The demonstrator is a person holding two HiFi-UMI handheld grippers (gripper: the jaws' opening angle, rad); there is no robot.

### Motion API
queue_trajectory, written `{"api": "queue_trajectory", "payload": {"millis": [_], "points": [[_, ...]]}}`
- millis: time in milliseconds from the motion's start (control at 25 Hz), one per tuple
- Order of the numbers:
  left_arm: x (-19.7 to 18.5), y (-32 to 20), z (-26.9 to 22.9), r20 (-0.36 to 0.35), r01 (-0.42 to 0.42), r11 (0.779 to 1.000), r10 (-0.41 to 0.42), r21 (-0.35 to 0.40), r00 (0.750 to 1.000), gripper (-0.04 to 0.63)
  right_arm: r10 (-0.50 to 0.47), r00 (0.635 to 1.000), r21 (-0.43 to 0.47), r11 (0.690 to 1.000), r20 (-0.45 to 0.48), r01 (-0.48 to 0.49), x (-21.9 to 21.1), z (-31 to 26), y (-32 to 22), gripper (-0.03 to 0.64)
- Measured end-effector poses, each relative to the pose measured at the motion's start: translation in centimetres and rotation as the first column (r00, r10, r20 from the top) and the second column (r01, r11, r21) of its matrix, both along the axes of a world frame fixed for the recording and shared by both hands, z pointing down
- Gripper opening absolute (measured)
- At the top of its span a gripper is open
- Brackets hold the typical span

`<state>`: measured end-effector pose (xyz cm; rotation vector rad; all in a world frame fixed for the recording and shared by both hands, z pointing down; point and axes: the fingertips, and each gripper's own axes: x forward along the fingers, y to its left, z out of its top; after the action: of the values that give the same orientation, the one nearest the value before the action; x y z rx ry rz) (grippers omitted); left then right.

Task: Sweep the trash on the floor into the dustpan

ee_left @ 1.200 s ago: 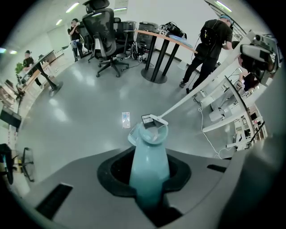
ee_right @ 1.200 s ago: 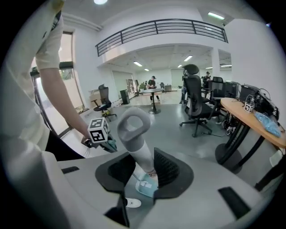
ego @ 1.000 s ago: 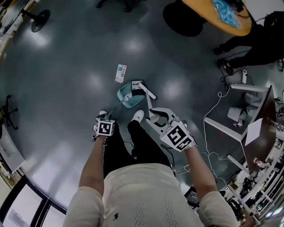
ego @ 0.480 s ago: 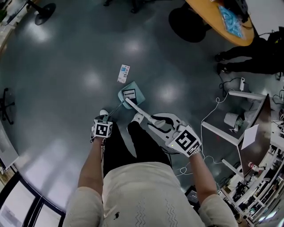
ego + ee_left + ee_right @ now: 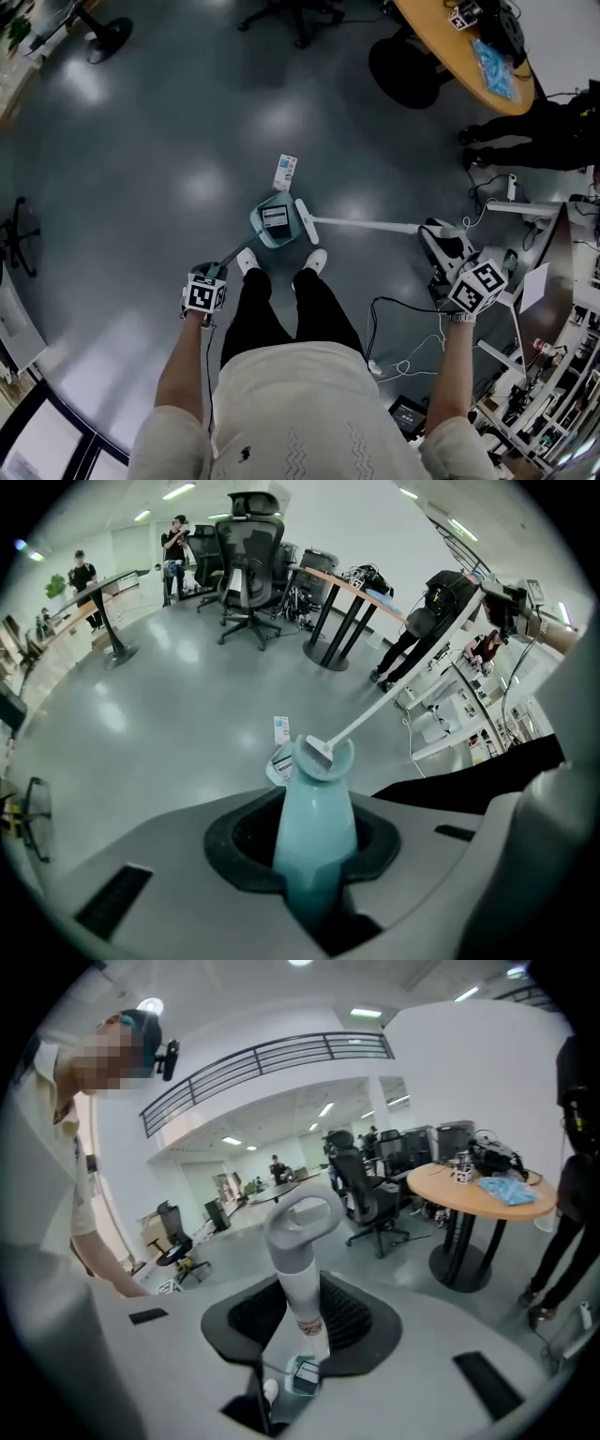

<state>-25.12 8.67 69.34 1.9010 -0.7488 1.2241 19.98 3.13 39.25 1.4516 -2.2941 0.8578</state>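
A teal dustpan (image 5: 262,230) rests on the grey floor in front of the person's shoes, with a dark printed card (image 5: 275,217) lying inside it. My left gripper (image 5: 209,281) is shut on the pan's long teal handle (image 5: 317,832). A white leaflet (image 5: 285,172) lies on the floor just beyond the pan; the left gripper view also shows this leaflet (image 5: 281,729). The white broom head (image 5: 306,221) sits at the pan's right edge, and its pole (image 5: 370,224) runs rightwards. My right gripper (image 5: 446,246) is shut on the broom's grey looped grip (image 5: 298,1232).
A round orange table (image 5: 450,42) on a black base stands at the far right. An office chair (image 5: 298,14) is at the far edge. A person in black (image 5: 534,127) stands at the right. Cables (image 5: 398,323) and white desk frames (image 5: 525,211) crowd the right side.
My right gripper swung out to the right, so the broom went from steep to nearly level, its head now beside the pan. The pan and the left gripper shifted slightly.
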Motion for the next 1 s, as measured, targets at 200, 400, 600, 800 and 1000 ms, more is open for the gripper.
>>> {"api": "queue_trajectory", "payload": {"millis": [200,400,600,800,1000], "points": [[-5.6,-1.8,-0.9,0.059,-0.042,0.999,0.04,0.02,0.997,0.091,0.139,0.987,0.055,0.989,-0.083,-0.135,2.6,-1.8,-3.6,0.122],[-8.2,-3.3,-0.1,0.128,-0.002,1.0,-0.002,0.03,0.992,0.091,0.196,0.959,0.127,0.977,-0.206,-0.173,3.6,-0.5,-9.0,0.12],[-7.6,-5.2,0.7,0.143,0.072,0.997,-0.076,0.028,0.987,0.091,0.039,0.941,0.096,0.995,-0.337,-0.006,1.6,5.5,-14.7,0.12],[-5.4,-6.5,1.9,0.151,0.125,0.992,-0.124,0.009,0.981,0.091,-0.171,0.907,0.032,0.98,-0.384,0.198,-4.0,11.7,-16.6,0.12],[-2.8,-7.9,2.8,0.14,0.148,0.989,-0.148,0.014,0.979,0.091,-0.291,0.904,0.008,0.951,-0.314,0.309,-10.0,13.4,-16.3,0.121]]}}
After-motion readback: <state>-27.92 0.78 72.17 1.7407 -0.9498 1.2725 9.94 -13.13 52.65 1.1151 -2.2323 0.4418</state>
